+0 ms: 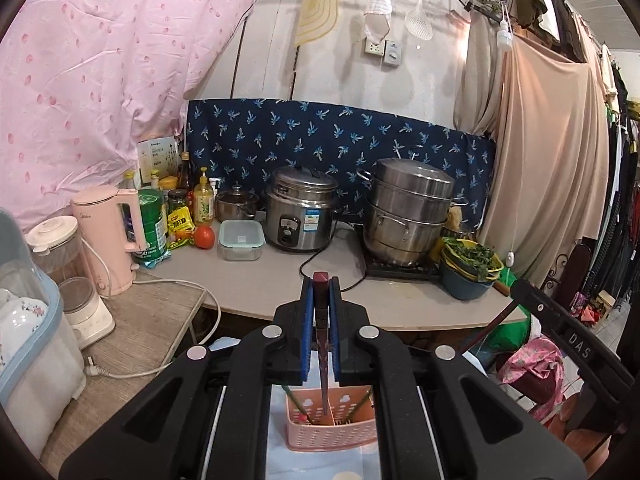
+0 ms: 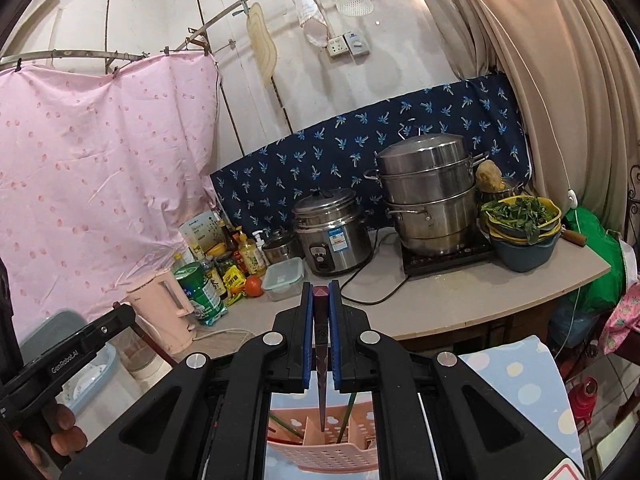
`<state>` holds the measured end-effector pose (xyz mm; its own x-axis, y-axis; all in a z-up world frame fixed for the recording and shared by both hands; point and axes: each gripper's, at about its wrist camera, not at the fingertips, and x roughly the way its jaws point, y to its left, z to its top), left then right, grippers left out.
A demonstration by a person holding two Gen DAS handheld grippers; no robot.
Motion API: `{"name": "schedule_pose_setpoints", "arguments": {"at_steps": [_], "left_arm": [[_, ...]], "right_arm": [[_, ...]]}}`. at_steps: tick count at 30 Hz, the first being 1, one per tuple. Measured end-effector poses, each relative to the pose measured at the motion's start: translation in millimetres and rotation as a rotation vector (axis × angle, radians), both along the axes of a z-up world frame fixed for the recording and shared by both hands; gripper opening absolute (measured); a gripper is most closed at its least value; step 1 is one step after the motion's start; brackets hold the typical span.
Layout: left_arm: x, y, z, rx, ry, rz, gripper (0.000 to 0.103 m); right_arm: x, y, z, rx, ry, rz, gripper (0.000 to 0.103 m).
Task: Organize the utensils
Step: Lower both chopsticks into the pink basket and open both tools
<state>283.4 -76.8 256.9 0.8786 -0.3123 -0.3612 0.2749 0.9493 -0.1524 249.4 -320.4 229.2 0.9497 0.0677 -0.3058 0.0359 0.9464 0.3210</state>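
Observation:
My left gripper (image 1: 321,280) is shut on a dark red chopstick (image 1: 322,344) that hangs point-down over a pink perforated utensil basket (image 1: 332,428). My right gripper (image 2: 321,290) is shut on another dark red chopstick (image 2: 322,360), its tip inside the same pink basket (image 2: 324,452). Green and red chopsticks (image 1: 298,404) stand in the basket's compartments. The right gripper's body (image 1: 560,320) shows at the right of the left wrist view. The left gripper's body (image 2: 72,356), with the hand on it, shows at the left of the right wrist view.
The basket stands on a blue polka-dot cloth (image 2: 520,376). Beyond is a counter (image 1: 280,280) with a rice cooker (image 1: 300,210), stacked steel steamer (image 1: 408,208), bowls of greens (image 1: 472,264), a glass container (image 1: 241,240), a pink kettle (image 1: 108,236) and bottles.

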Motion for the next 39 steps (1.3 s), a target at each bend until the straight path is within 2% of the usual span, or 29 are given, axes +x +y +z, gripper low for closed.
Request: {"name": "schedule_pose_setpoints", "arguments": {"at_steps": [10,19,22,26,28,30,33,36,39], "left_arm": [[38,-9,-47,0.027,0.091,0.017,0.007],[51,-19,-81,0.058,0.162,0.026,0.007],[50,-21,-86,0.066,0.167,0.03,0.007],[45,-22,-86,0.068,0.165,0.038,0.008],[41,-23,-85,0.07,0.167,0.039,0.009],[37,-22,-83,0.068,0.171,0.038,0.017],[28,-21,-77,0.065,0.155,0.045,0.031],[15,-19,-70,0.065,0.142,0.044,0.033],[-6,-15,-64,0.068,0.138,0.034,0.034]], "right_arm": [[49,5,-73,0.022,0.151,0.028,0.007],[57,8,-101,0.015,0.219,0.044,0.007],[56,7,-102,0.021,0.222,0.045,0.011],[47,8,-97,0.013,0.213,0.044,0.012],[40,8,-92,0.009,0.198,0.039,0.017],[31,8,-85,0.007,0.176,0.032,0.023],[16,7,-71,0.001,0.15,0.031,0.023],[-3,7,-58,-0.001,0.135,0.041,0.024],[-28,12,-53,-0.011,0.134,0.06,0.029]]}}
